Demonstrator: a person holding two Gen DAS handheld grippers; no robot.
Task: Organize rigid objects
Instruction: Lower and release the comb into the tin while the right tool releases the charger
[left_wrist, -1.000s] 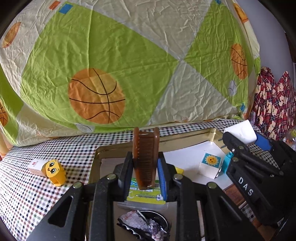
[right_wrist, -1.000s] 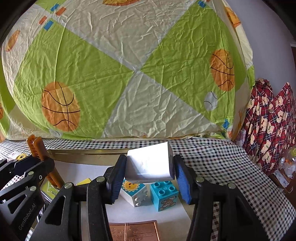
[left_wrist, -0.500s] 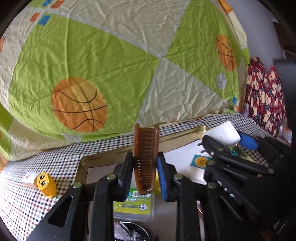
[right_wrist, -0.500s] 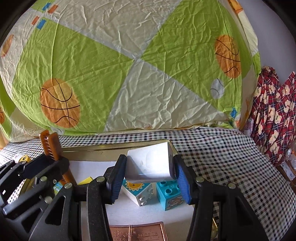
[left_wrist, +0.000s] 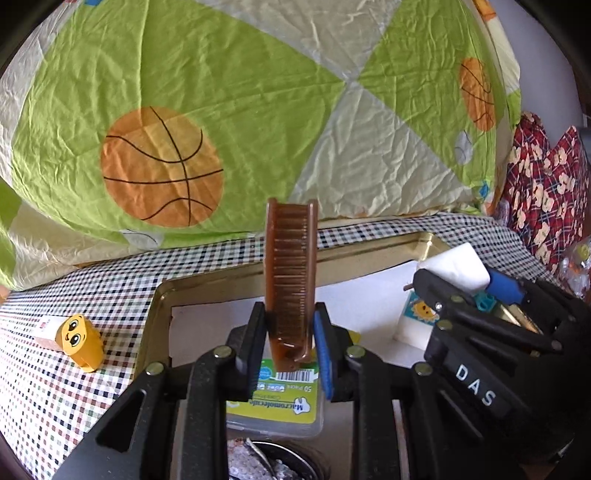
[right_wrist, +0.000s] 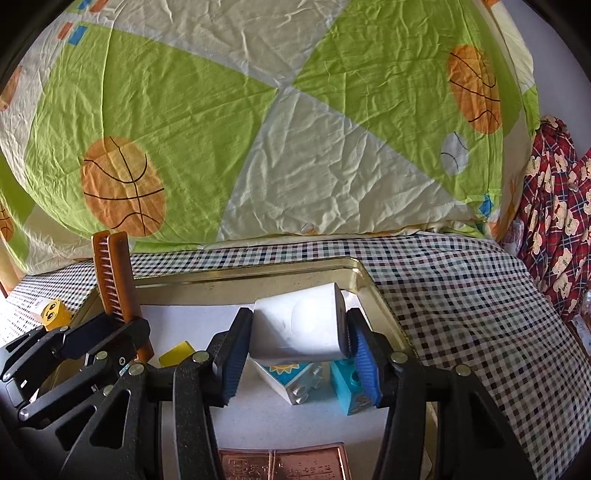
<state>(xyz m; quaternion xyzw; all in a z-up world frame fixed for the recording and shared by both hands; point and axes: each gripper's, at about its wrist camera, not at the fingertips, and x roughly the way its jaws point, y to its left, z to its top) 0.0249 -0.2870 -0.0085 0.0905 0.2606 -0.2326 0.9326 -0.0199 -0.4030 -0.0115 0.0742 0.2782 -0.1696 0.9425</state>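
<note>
— Looking at the left wrist view, what does the left gripper hold?

— Its jaws are closed on a brown translucent plastic comb. The comb stands nearly upright in the centre of the frame, its lower end between the pads and its upper end in front of the green and cream bedsheet with orange basketballs.

— And below the comb?

— A shallow gold metal tray with a white floor, lying on a checkered cloth. At the lower centre, inside the tray, is a clear plastic box with a green and yellow label. At the lower left, outside the tray and on the cloth, is a yellow toy block with a smiling face, touching a small white and tan box.

— What about the right gripper?

— In the right wrist view its jaws grip a white rounded plastic case from both sides, held above the tray floor in the centre of the frame. Under it are a white toy block with a sun picture and, just beside it on the right, a turquoise toy block. A small yellow piece shows to the left, and a copper-coloured embossed plate is at the bottom edge.

— Are the two grippers near each other?

— Yes, each one appears at the edge of the other's view, both over the tray.
</note>
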